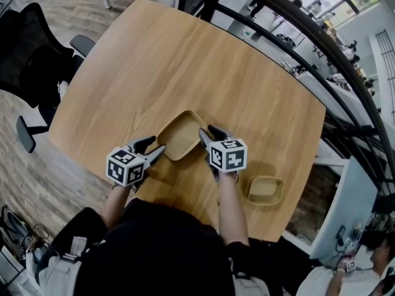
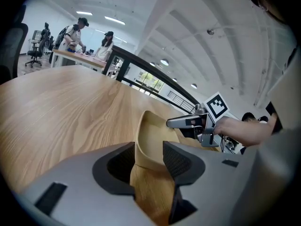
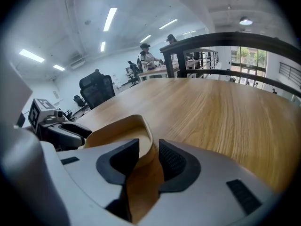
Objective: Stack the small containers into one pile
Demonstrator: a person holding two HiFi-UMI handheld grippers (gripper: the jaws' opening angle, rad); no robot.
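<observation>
We see a tan container sitting in the middle of the wooden table, with one of our tongs on each side of it. Our left gripper has its jaws wide apart around a corner of the container's wall, and our right gripper is open too, with the far wall loose between its jaws. A second container sits well apart, near the table's edge on our right.

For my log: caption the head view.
Left gripper and right gripper straddle the rim of one container on the table; second container sits apart.
</observation>
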